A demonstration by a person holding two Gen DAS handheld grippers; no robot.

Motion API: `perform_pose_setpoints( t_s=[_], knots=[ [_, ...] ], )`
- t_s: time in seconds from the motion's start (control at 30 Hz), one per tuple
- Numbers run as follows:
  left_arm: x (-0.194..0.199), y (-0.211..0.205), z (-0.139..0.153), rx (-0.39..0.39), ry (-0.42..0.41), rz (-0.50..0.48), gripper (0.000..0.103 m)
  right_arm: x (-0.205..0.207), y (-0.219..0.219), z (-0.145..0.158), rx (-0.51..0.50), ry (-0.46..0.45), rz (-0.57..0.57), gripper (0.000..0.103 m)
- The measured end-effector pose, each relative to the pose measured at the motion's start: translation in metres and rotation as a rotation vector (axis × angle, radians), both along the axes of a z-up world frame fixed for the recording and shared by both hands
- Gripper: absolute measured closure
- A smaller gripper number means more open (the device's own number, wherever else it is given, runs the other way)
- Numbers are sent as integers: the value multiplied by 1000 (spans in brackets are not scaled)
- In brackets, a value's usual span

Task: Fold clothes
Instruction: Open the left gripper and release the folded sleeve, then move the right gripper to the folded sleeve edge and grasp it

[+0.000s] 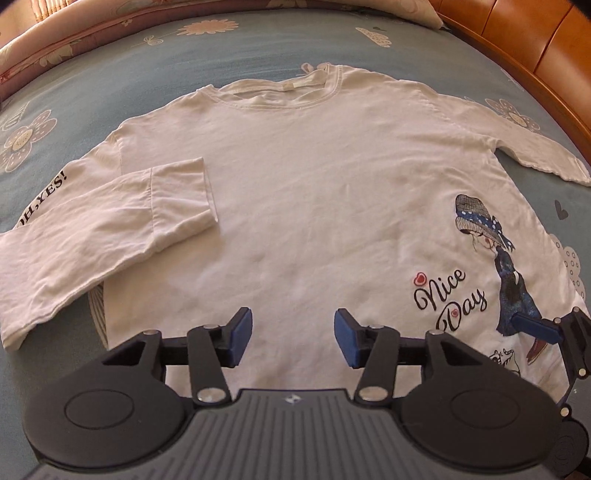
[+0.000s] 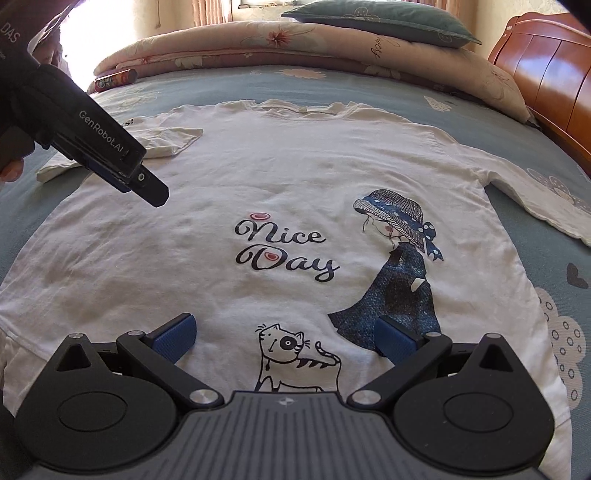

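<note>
A white long-sleeved shirt point(image 1: 303, 192) lies face up on the bed, with a "Nice Day" print, a girl in a blue dress and a cat point(image 2: 291, 358). One sleeve point(image 1: 110, 229) is folded in over the body; the other sleeve point(image 1: 535, 158) stretches out sideways. My left gripper point(image 1: 293, 336) hovers open over the plain lower part of the shirt, nothing between its blue pads. It also shows side-on as the left gripper point(image 2: 153, 194) in the right wrist view. My right gripper point(image 2: 287, 338) stands wide open above the hem, its pads on either side of the cat print.
The blue flowered bed sheet point(image 1: 110, 85) surrounds the shirt. A rolled quilt point(image 2: 295, 48) and a green pillow point(image 2: 380, 18) lie at the far side, with a red can point(image 2: 114, 79) beside them. A wooden bed frame point(image 2: 546, 74) rises at the right.
</note>
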State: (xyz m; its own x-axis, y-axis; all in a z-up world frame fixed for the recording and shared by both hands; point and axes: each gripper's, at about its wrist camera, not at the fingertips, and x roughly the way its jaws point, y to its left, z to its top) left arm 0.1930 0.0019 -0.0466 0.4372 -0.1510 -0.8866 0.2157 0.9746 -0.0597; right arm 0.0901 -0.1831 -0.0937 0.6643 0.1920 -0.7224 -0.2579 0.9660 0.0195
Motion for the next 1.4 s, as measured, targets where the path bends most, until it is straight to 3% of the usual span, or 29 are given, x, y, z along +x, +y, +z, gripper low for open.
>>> perform_pose_setpoints(
  t_s=[0.27,0.5,0.63,0.73,0.83,0.93,1.1,1.27,1.4],
  knots=[
    [-34,17,5,-57,-25,80,33,-1,1,-1,-3,-12,-5,0],
    [-47,36,4,-115,-45,113,33,-11,0,-5,-8,-86,14,0],
    [-50,63,5,-165,-43,114,33,-10,-6,1,10,-60,20,0],
    [-51,91,9,-200,-29,129,33,-11,-14,6,74,-40,4,0],
    [-51,109,19,-174,-40,124,32,-13,-13,12,155,-29,-10,0],
    [-54,123,26,-195,-71,116,24,-9,2,19,207,-14,40,0],
    [-63,130,22,-264,-118,101,24,3,28,39,322,3,142,1],
    [-73,133,3,-344,-203,65,24,38,40,55,491,73,172,18],
    [-63,132,-6,-390,-241,34,24,78,47,58,633,154,151,23]
  ],
)
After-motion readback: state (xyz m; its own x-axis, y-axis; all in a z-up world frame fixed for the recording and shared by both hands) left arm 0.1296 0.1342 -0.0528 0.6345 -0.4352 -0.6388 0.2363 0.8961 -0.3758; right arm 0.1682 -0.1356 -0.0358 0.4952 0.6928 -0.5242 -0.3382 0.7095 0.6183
